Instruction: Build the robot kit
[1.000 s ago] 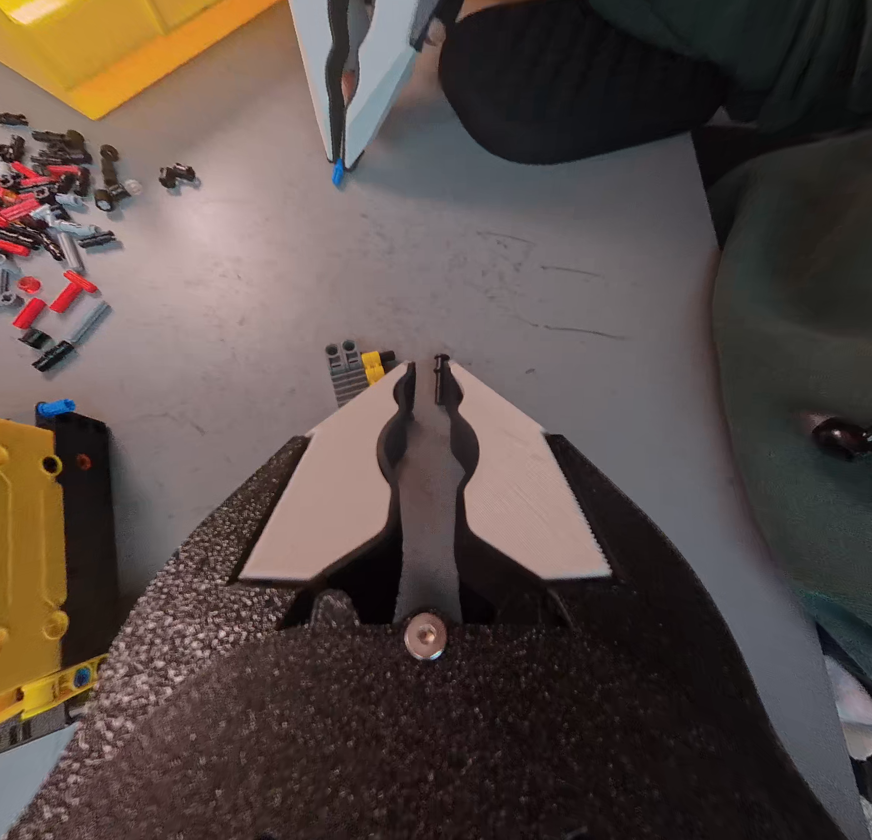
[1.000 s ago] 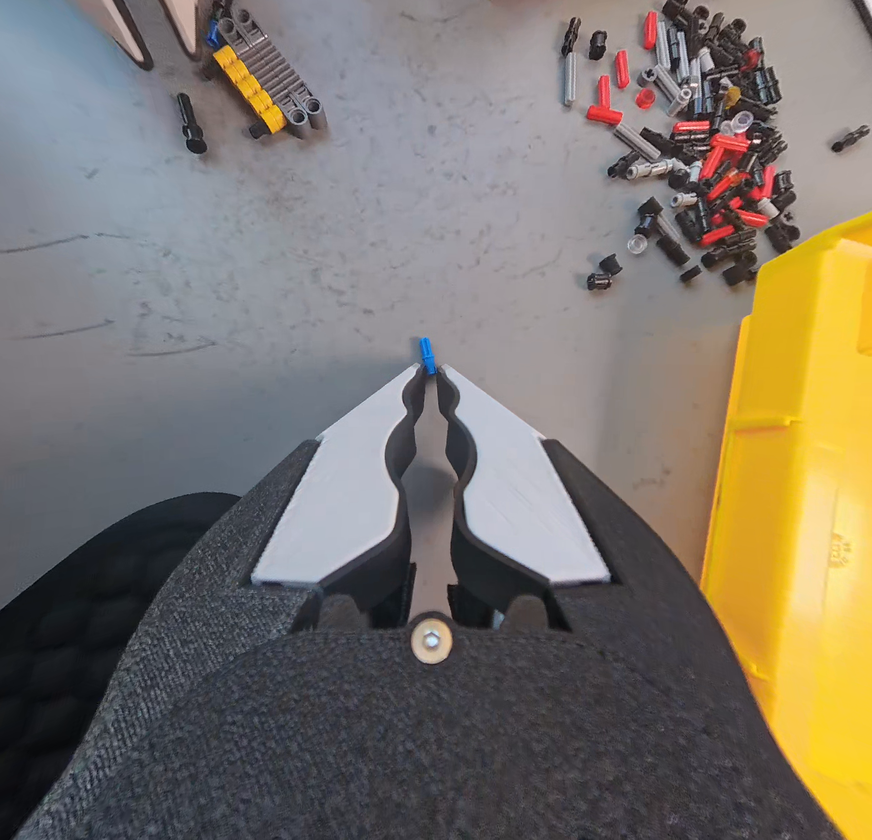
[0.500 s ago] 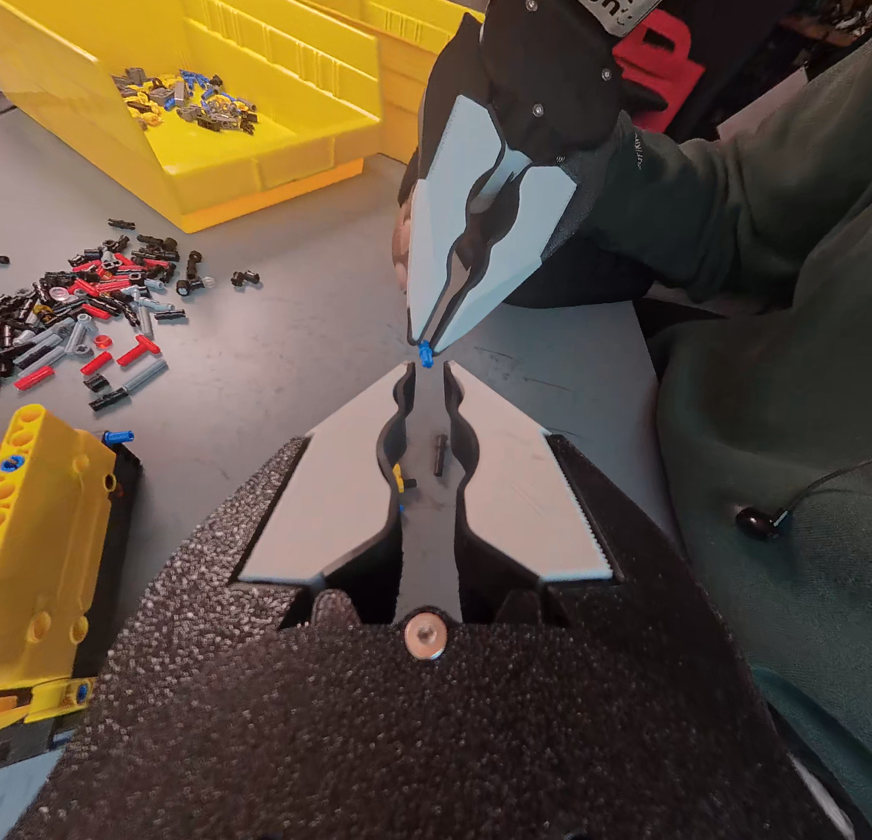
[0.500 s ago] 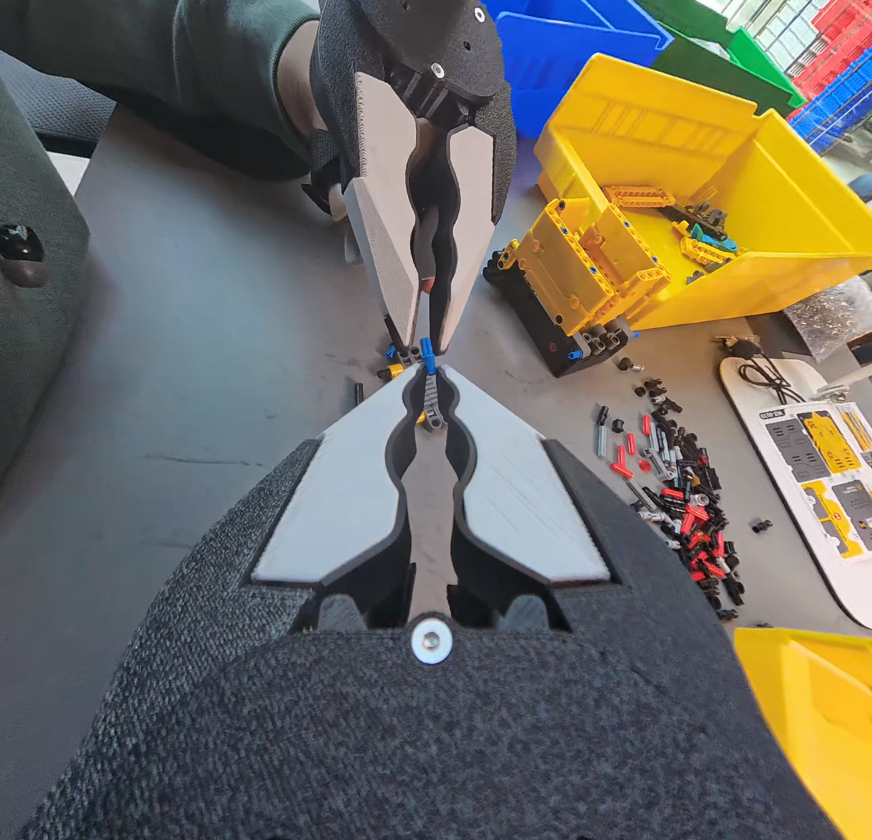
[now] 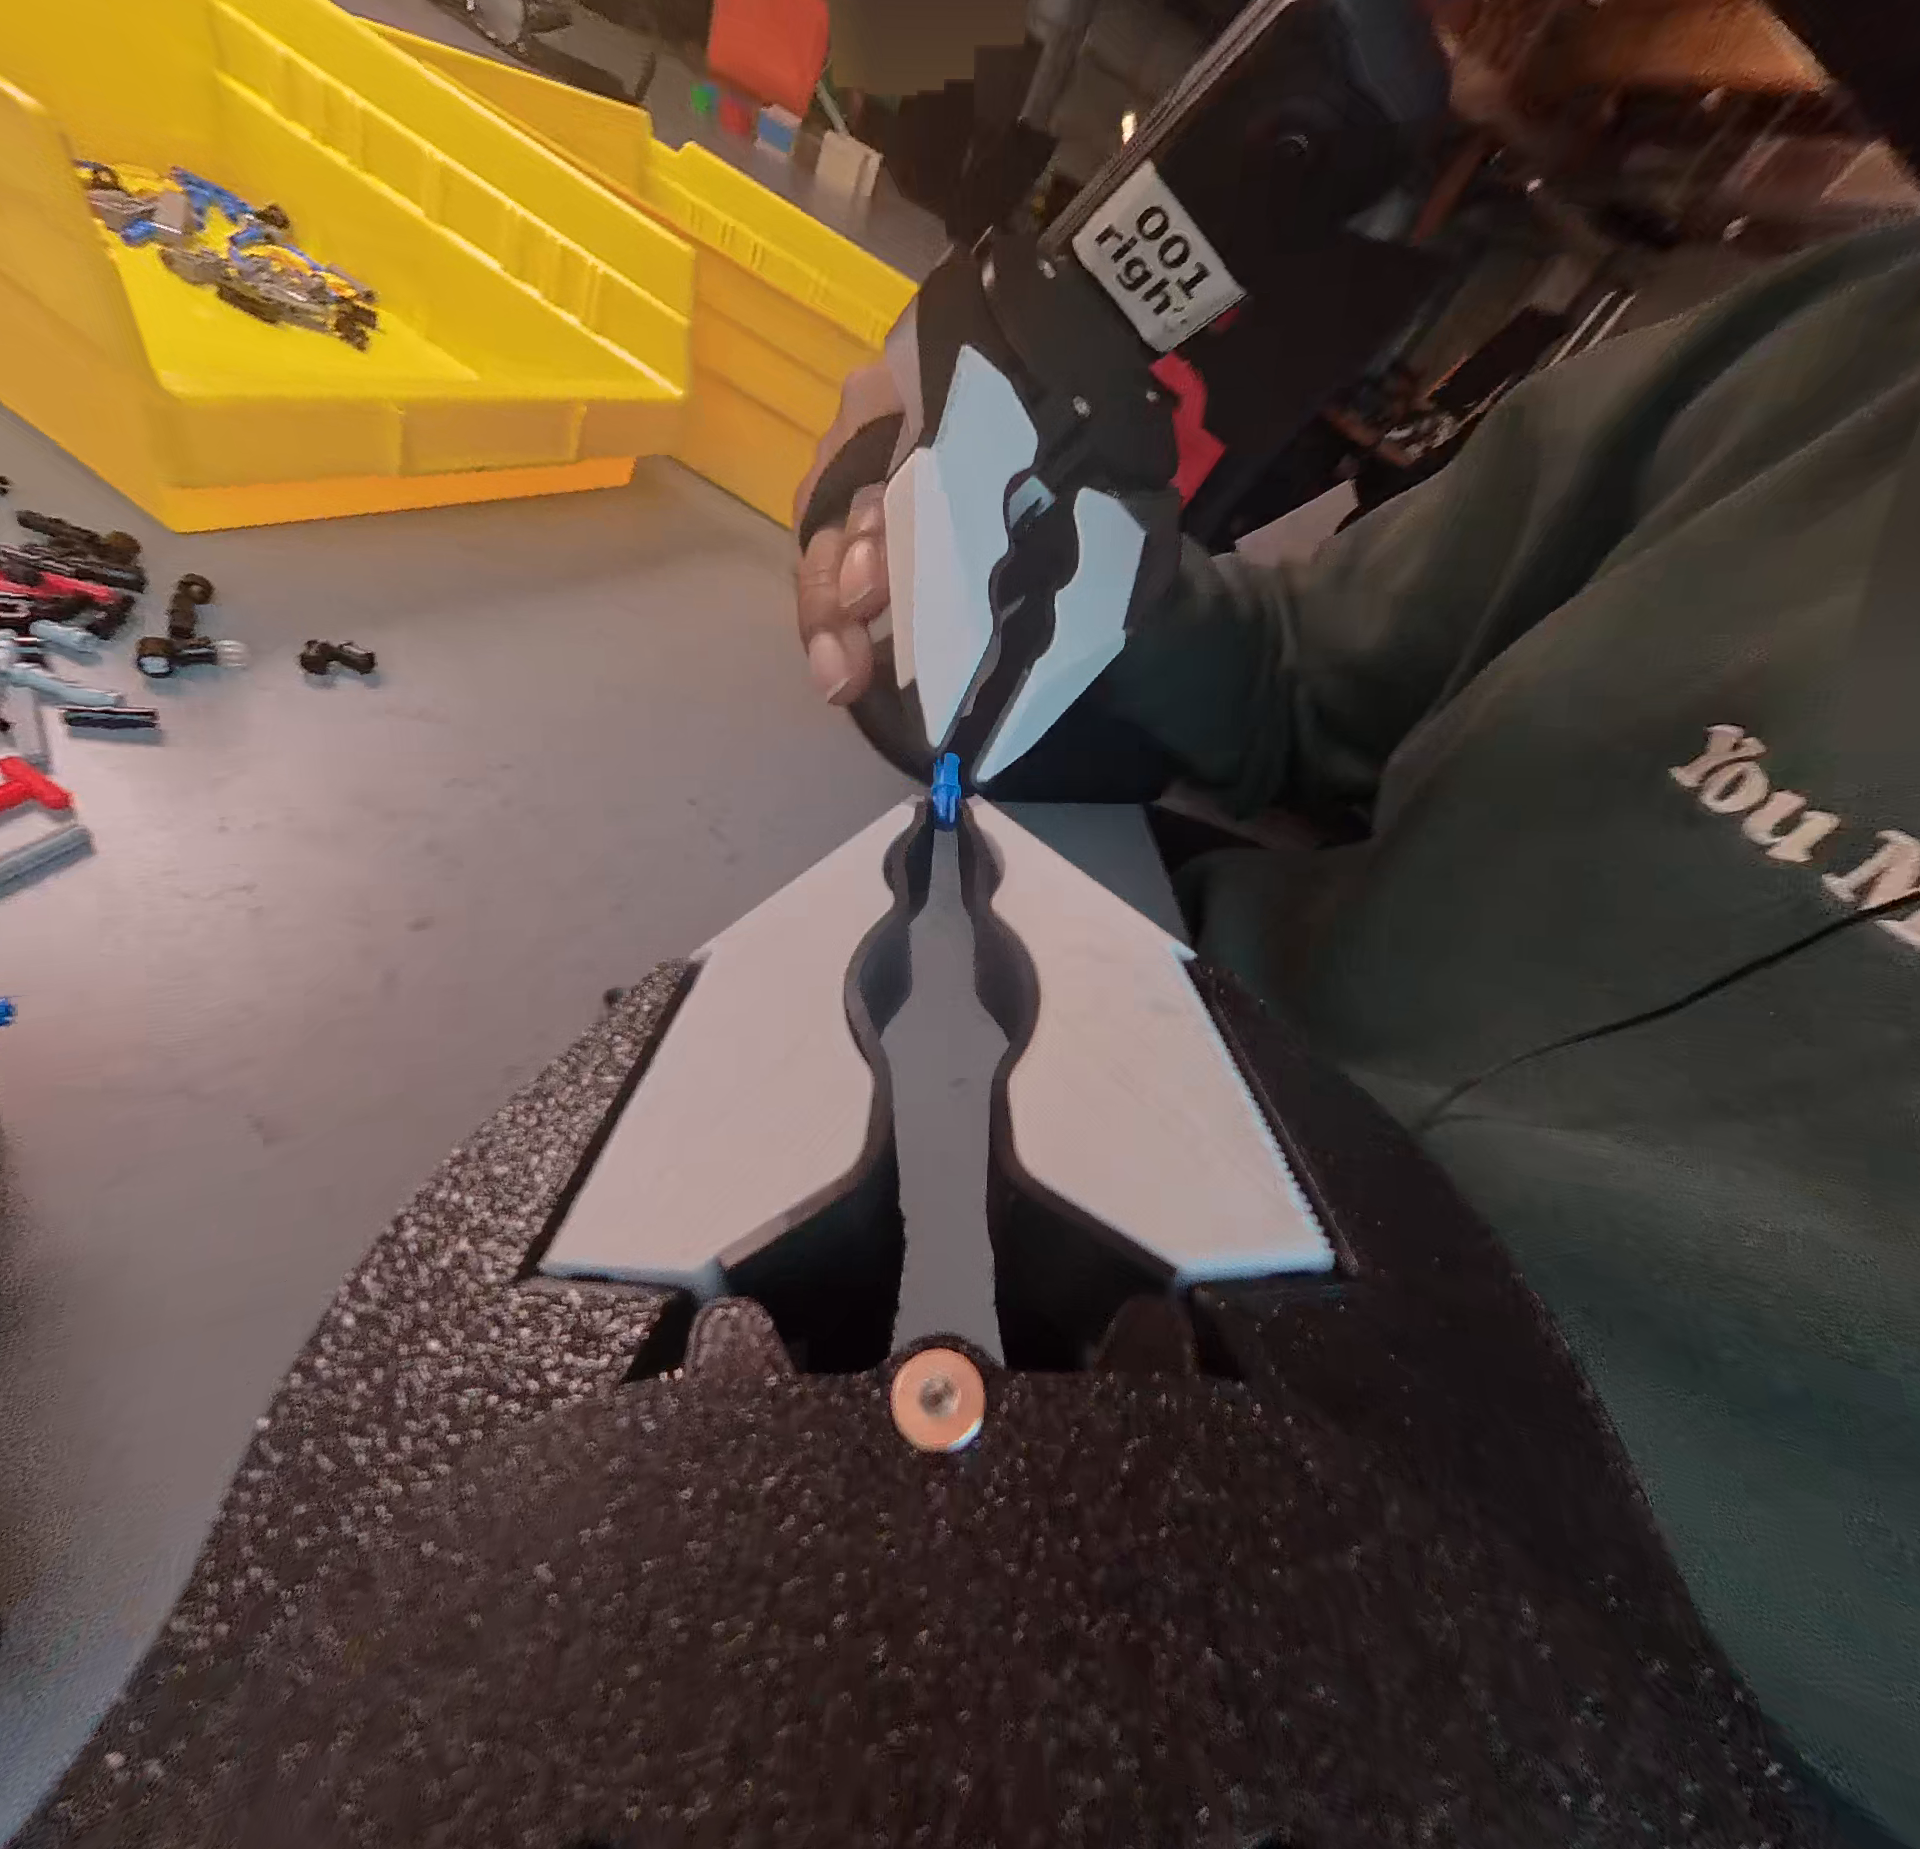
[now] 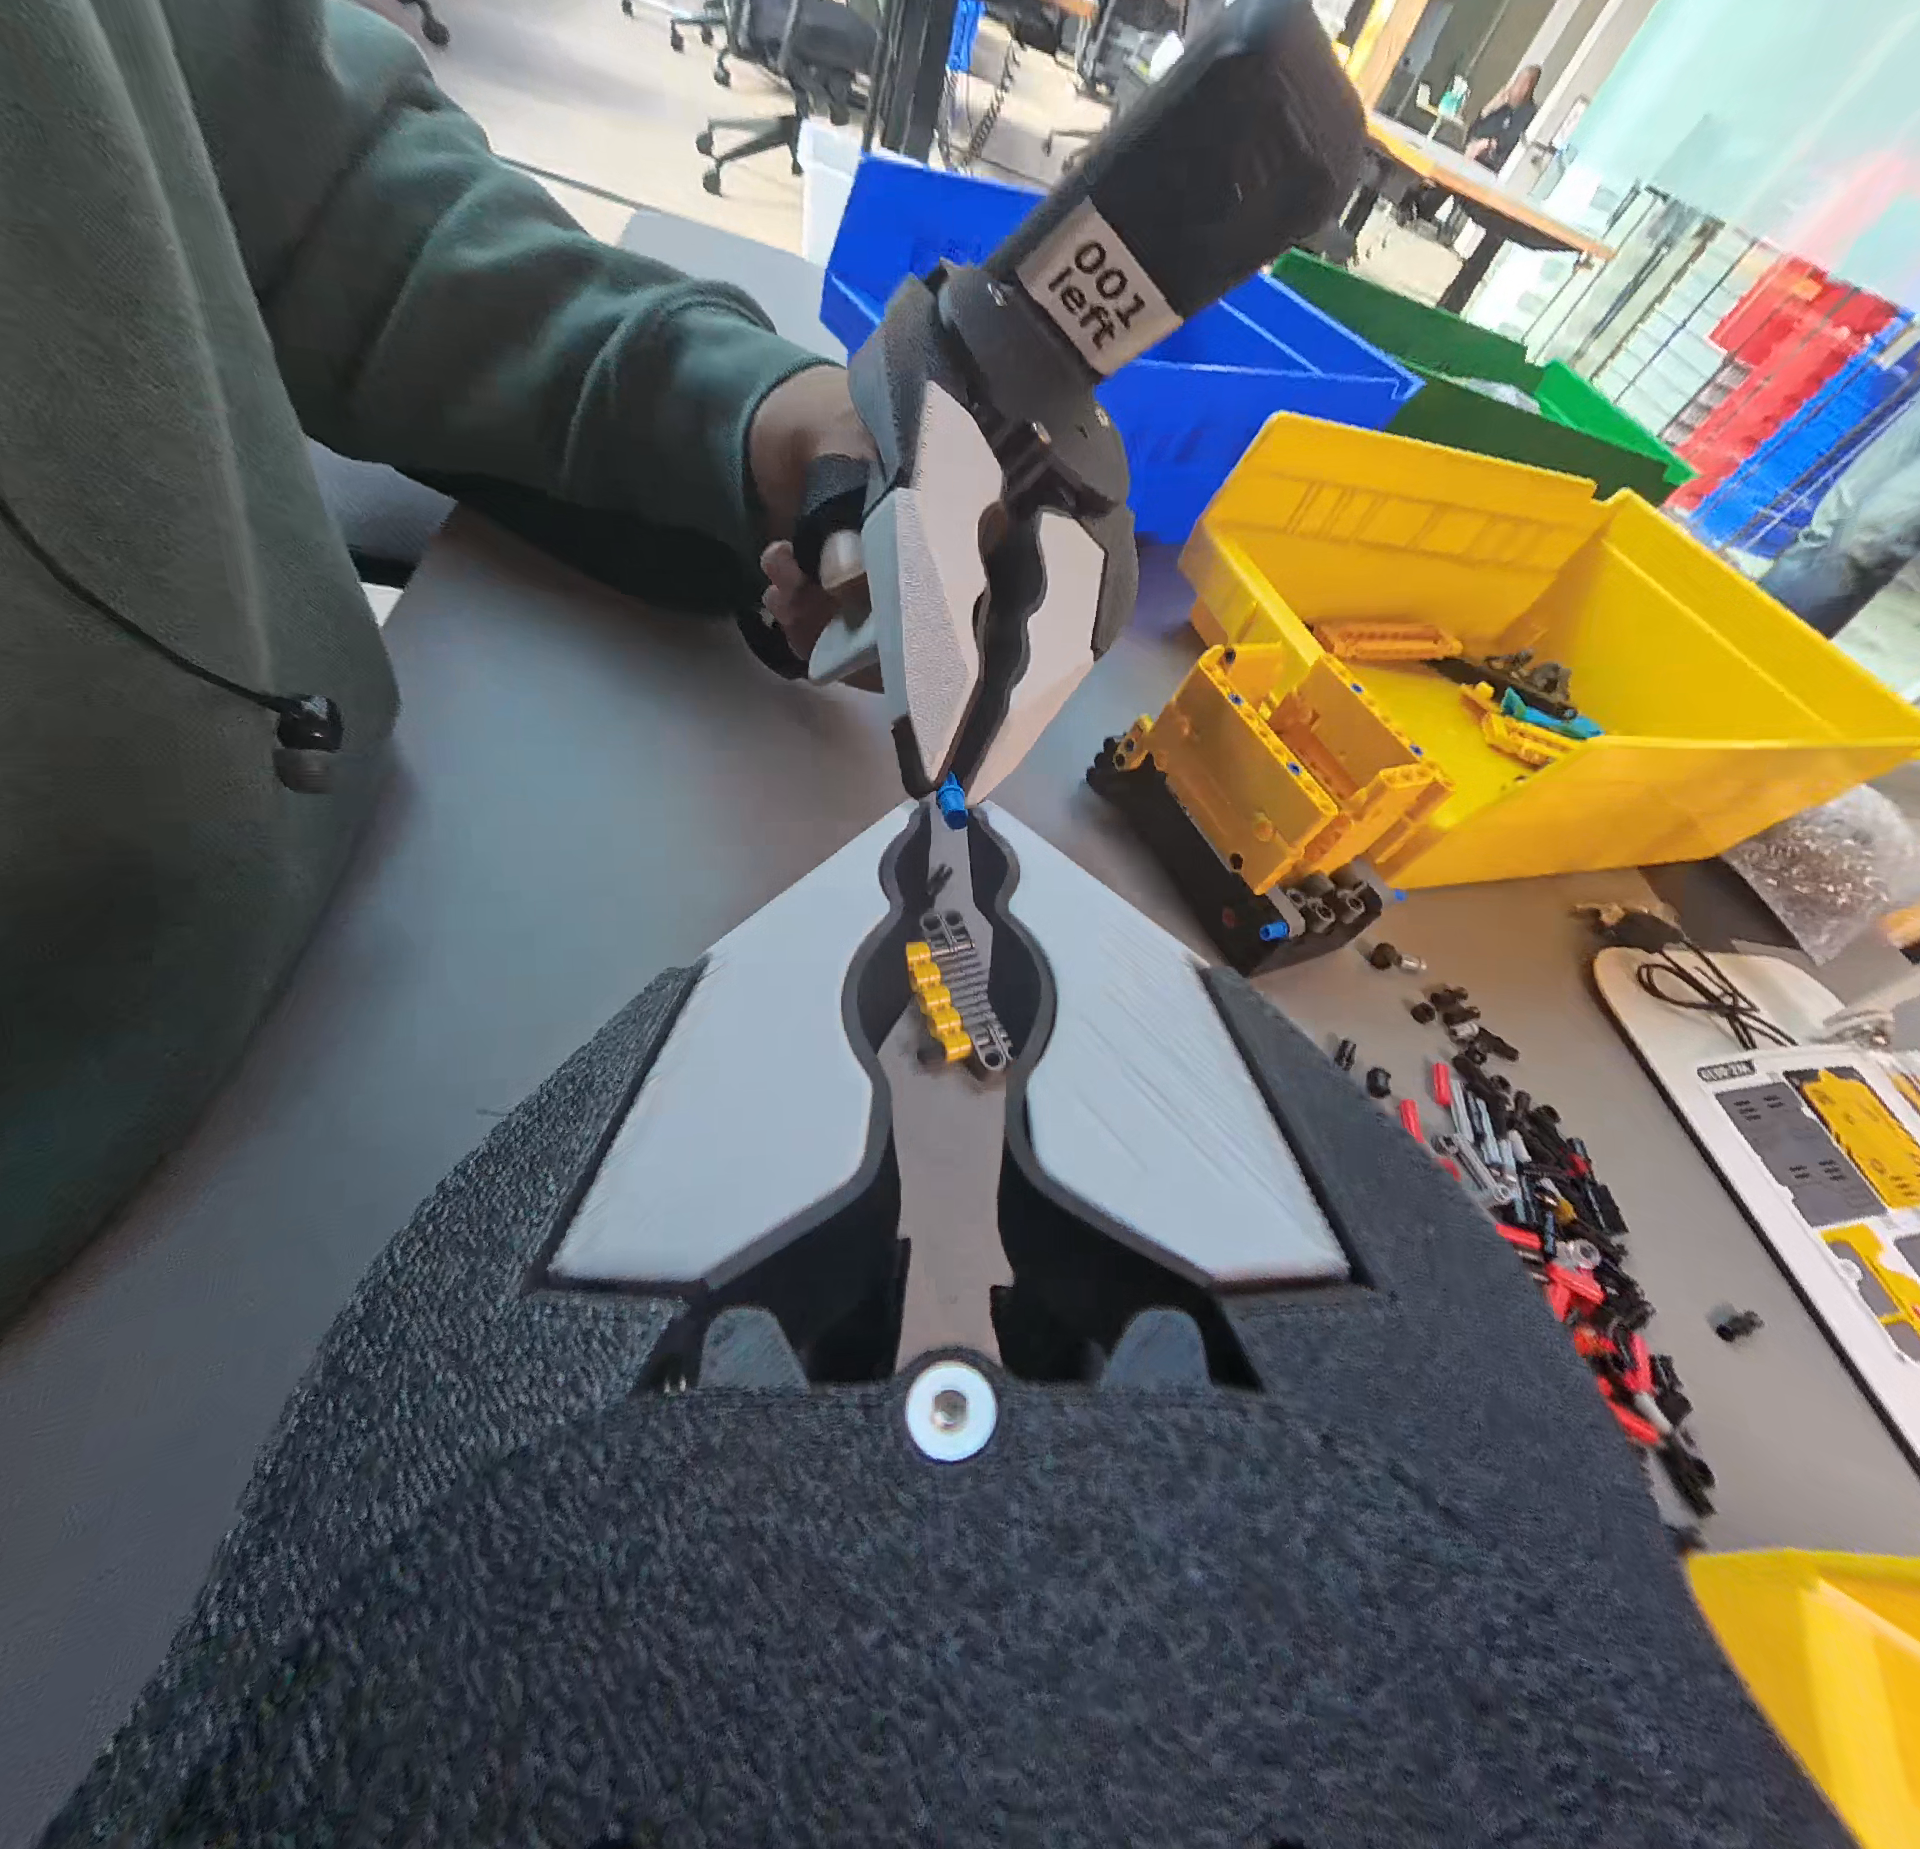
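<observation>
A small blue pin (image 5: 945, 797) is pinched between both grippers, tip to tip, above the grey table (image 5: 468, 812). My left gripper (image 5: 943, 825) is closed on its near end. My right gripper (image 5: 961, 755) comes down from above and grips the other end. In the right wrist view, my right gripper (image 6: 951, 820) holds the blue pin (image 6: 950, 800), and the left gripper (image 6: 940, 779) meets it from above. A grey and yellow beam assembly (image 6: 951, 1010) lies on the table below, seen through the right gripper's gap.
A yellow and black brick model (image 6: 1278, 771) stands by a yellow bin (image 6: 1662, 791). Loose red, black and grey pins (image 6: 1538, 1176) lie to the right beside an instruction sheet (image 6: 1829, 1155). A blue bin (image 6: 1247, 376) stands behind. Another yellow bin (image 5: 395, 449) is far left. Less than 4 cm separates the two grippers' tips.
Both grippers have risen and tilted up from the table. The left gripper's fingers have closed onto the blue pin that the right gripper brought to it.
</observation>
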`<state>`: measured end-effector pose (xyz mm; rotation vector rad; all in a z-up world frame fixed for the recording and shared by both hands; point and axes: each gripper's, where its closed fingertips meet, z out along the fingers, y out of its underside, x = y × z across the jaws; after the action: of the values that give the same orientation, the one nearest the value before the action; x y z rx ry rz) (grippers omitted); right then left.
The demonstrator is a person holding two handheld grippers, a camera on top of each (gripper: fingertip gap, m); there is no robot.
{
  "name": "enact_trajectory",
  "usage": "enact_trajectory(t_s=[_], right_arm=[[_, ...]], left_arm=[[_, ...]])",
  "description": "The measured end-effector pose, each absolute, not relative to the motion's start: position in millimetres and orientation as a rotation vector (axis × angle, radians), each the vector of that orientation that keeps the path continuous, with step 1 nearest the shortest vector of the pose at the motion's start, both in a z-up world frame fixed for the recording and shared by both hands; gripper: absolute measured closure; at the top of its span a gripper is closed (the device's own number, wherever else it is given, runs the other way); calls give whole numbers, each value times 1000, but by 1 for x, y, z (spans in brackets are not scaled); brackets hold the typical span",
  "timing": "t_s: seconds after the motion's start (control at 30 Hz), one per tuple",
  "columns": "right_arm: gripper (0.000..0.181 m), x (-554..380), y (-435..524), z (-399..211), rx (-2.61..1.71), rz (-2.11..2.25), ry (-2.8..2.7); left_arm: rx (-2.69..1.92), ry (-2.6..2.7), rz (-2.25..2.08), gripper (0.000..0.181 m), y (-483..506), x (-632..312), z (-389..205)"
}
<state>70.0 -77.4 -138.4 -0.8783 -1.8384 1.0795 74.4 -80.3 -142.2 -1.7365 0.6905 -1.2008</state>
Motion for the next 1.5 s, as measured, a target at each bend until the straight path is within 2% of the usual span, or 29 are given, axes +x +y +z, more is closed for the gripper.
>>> enact_trajectory(t_s=[0.27,0.97,1.07,1.23,1.5], right_arm=[[175,73,-92,-137,-809,1112,-1868],[177,74,-92,-142,-781,1058,-1894],[177,72,-81,-150,-852,1031,-1903],[177,81,-41,-156,-987,1005,-1854],[177,84,-29,-173,-1057,989,-1868]], left_arm=[[-1696,700,-1387,178,-94,82,-134],[-1744,668,-1457,178,-94,83,-142],[-1805,658,-1317,178,-84,78,-152],[-2015,975,-756,172,-84,69,-204],[-2103,1154,-494,168,-85,74,-241]])
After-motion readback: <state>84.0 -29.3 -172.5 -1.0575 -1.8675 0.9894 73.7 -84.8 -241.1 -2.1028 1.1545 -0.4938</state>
